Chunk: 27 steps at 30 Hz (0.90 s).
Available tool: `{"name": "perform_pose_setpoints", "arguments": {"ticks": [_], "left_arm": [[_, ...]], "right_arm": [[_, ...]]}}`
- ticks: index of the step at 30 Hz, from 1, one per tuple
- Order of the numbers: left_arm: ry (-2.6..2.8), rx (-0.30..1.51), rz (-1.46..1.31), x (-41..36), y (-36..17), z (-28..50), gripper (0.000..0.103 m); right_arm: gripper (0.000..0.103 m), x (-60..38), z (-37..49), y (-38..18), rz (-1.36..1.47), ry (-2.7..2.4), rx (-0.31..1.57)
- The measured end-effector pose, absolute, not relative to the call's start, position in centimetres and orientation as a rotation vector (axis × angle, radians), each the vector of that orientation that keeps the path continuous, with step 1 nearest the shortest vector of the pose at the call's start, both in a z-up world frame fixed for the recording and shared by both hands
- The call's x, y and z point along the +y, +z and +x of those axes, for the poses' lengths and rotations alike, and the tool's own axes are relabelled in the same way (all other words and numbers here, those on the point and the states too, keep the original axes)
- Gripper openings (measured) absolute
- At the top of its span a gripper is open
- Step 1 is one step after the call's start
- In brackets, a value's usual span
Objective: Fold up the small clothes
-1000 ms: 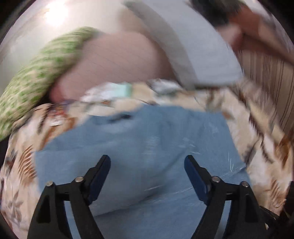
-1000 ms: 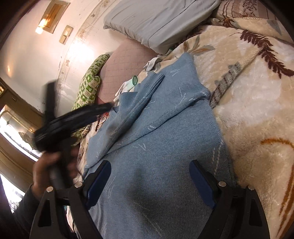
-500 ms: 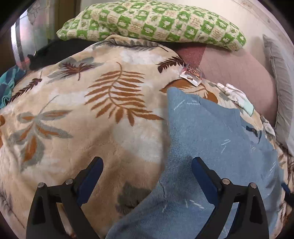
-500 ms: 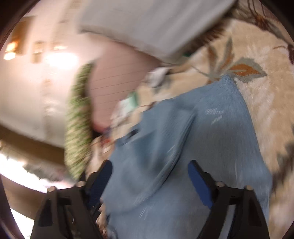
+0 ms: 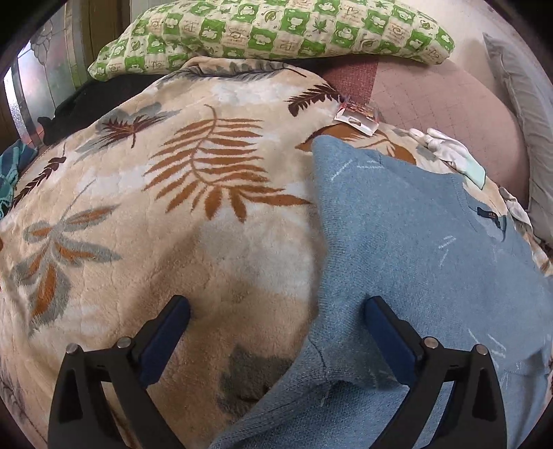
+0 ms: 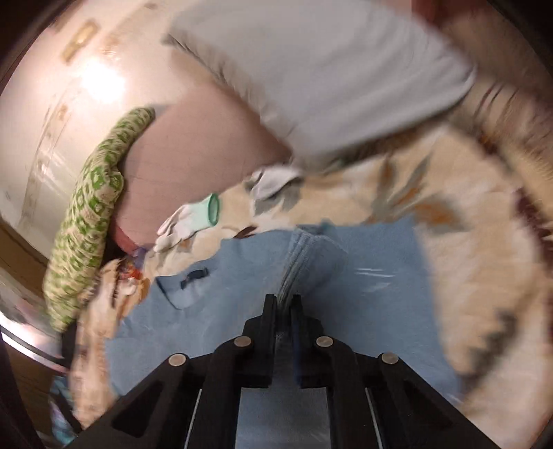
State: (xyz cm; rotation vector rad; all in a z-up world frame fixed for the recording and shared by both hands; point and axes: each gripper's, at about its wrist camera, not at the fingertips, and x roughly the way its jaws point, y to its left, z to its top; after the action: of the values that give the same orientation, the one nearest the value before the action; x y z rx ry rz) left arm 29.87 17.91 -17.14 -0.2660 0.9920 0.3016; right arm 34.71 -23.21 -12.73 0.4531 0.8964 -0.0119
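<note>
**Right claw pinching sweater, left claw spread over its side edge**

Left wrist view. Left gripper (image 5: 276, 331) jaws opening, near full spread, nothing pressed between them. Blue sweater (image 5: 414, 241) lies flat on the leaf-print blanket (image 5: 172, 224), filling the right half of the view. Its long axis runs away from the claw, toward the collar label (image 5: 489, 216) at the far right. The sweater's side edge passes between the two fingers: the right finger (image 5: 387, 338) sits over knit, the left finger over bare blanket. A rumpled corner of the knit sits low in the frame, just under the claw. Beyond: green checked pillow (image 5: 269, 31), white glove (image 5: 449, 148), a small packet (image 5: 357, 119).

Right wrist view, blurred by motion. Right gripper (image 6: 283, 307) clenched on a raised ridge of the sweater (image 6: 363, 276); the fabric tents up into the fingertips. The ridge runs straight ahead from the claw toward the blanket (image 6: 466, 276).

Judgement: the left claw is the nearer one to the free side edge, which lies directly below and slightly right of its centre. Next move probably means closing on that edge.
</note>
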Motion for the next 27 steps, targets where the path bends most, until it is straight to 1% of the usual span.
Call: {"name": "perform_pose_setpoints", "arguments": {"ticks": [1, 2, 4, 5, 6, 7, 8, 9, 12, 14, 15, 17, 18, 20, 21, 22, 23, 24, 25, 26, 27], "left_arm": [[0.303, 0.994, -0.262, 17.9, -17.2, 30.0, 0.102], [0.304, 0.994, -0.261, 17.8, -17.2, 30.1, 0.102], [0.299, 0.992, -0.266, 17.9, -17.1, 30.0, 0.102], [0.297, 0.992, -0.272, 18.0, -17.1, 29.9, 0.102], [0.296, 0.991, -0.280, 18.1, -16.9, 29.8, 0.102], [0.298, 0.996, -0.291, 18.2, -16.7, 29.8, 0.102], [0.297, 0.993, -0.310, 18.4, -16.3, 29.7, 0.102], [0.294, 0.970, -0.339, 18.6, -15.7, 29.5, 0.102], [0.275, 0.819, -0.380, 18.6, -12.2, 28.0, 0.102], [0.253, 0.735, -0.340, 17.8, -10.6, 27.5, 0.102], [0.241, 0.736, -0.314, 17.2, -10.7, 27.8, 0.102], [0.228, 0.795, -0.281, 16.5, -12.0, 28.7, 0.102], [0.240, 0.862, -0.251, 16.1, -13.6, 29.5, 0.102], [0.261, 1.061, -0.187, 15.7, -17.4, 31.2, 0.103], [0.254, 1.049, -0.196, 15.9, -17.7, 31.2, 0.103], [0.263, 1.030, -0.213, 16.2, -17.2, 30.9, 0.103], [0.266, 1.066, -0.228, 16.5, -16.9, 31.0, 0.103], [0.247, 1.042, -0.291, 17.1, -15.8, 30.5, 0.103], [0.241, 0.953, -0.367, 18.0, -14.3, 29.5, 0.103], [0.253, 0.893, -0.403, 18.6, -13.0, 28.8, 0.103], [0.269, 0.841, -0.426, 19.3, -11.9, 28.3, 0.103]], "right_arm": [[0.008, -23.2, 33.7, -13.4, 0.451, -0.027, 0.913], [0.008, -23.2, 33.1, -15.4, 0.452, -0.029, 0.992], [0.013, -23.0, 33.2, -18.8, 0.423, -0.031, 1.108], [0.014, -23.4, 32.8, -19.4, 0.435, -0.014, 1.084], [0.017, -23.9, 32.4, -19.0, 0.464, -0.009, 1.047], [0.038, -24.4, 32.2, -18.6, 0.493, -0.015, 1.038], [0.075, -24.7, 31.9, -18.1, 0.513, -0.019, 1.034], [0.080, -25.1, 31.4, -17.3, 0.516, -0.030, 1.020], [0.080, -25.5, 29.5, -14.3, 0.487, -0.026, 0.958], [0.080, -25.2, 28.8, -12.4, 0.490, 0.034, 0.894], [0.080, -24.6, 29.2, -11.7, 0.505, 0.108, 0.879], [0.080, -23.8, 31.3, -11.4, 0.572, 0.259, 0.888], [0.080, -23.5, 32.4, -11.8, 0.598, 0.308, 0.899], [0.081, -23.6, 34.4, -14.1, 0.630, 0.332, 0.931], [0.081, -24.0, 35.4, -16.7, 0.646, 0.300, 1.011], [0.076, -24.7, 35.8, -19.4, 0.663, 0.229, 1.107], [0.069, -26.1, 34.9, -20.9, 0.746, 0.216, 1.063], [0.069, -26.6, 34.4, -20.3, 0.780, 0.221, 1.028], [0.071, -26.5, 34.4, -19.5, 0.772, 0.198, 1.052], [0.078, -25.9, 34.5, -18.4, 0.720, 0.166, 1.081], [0.078, -25.0, 34.5, -16.8, 0.653, 0.167, 1.066]]}}
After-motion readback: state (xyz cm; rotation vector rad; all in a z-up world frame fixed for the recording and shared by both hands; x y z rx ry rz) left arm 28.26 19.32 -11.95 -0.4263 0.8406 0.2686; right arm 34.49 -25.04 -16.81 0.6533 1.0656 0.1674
